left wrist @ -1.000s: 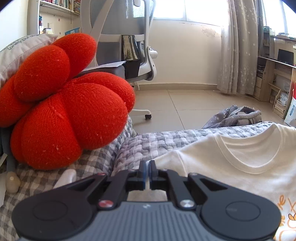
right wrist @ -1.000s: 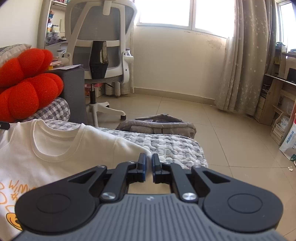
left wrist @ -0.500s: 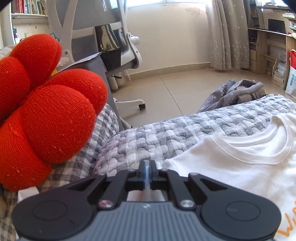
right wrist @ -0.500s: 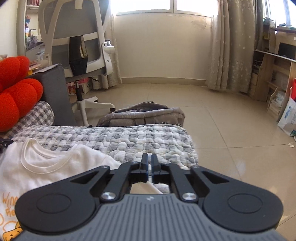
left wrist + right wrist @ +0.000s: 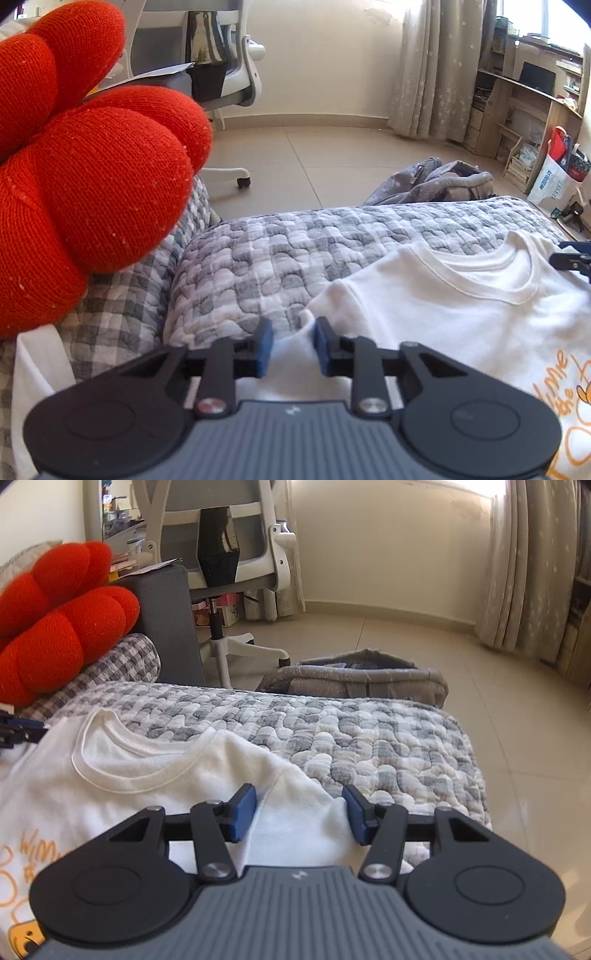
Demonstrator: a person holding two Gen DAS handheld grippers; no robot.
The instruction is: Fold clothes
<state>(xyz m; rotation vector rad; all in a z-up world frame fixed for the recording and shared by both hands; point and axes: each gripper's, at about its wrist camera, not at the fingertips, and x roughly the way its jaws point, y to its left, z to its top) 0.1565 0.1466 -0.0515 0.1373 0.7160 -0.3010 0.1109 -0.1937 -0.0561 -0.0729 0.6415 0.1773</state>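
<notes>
A white T-shirt (image 5: pixel 461 317) with orange print lies face up on the grey quilted cover (image 5: pixel 258 266), collar toward the far edge. My left gripper (image 5: pixel 291 345) is low over the shirt's left sleeve. Its jaws are opening, with a ridge of white cloth standing loose in the narrow gap. In the right wrist view the same T-shirt (image 5: pixel 147 775) spreads to the left. My right gripper (image 5: pixel 299 814) sits over the right sleeve. Its jaws are opening wide and the cloth lies flat between them, with neither pad touching it. Each gripper's tips peek into the other's view at the edge.
A red knitted cushion (image 5: pixel 92 177) rests on the checked cover at the left. Beyond the quilt's far edge (image 5: pixel 369 738) are a tiled floor, a grey bag (image 5: pixel 354 675) and a white office chair (image 5: pixel 229 554). Shelves and a curtain line the right wall.
Both grippers have come down toward the quilt with the shirt's sleeves. Their jaws, pinched on the white cloth before, have parted, the right much wider than the left.
</notes>
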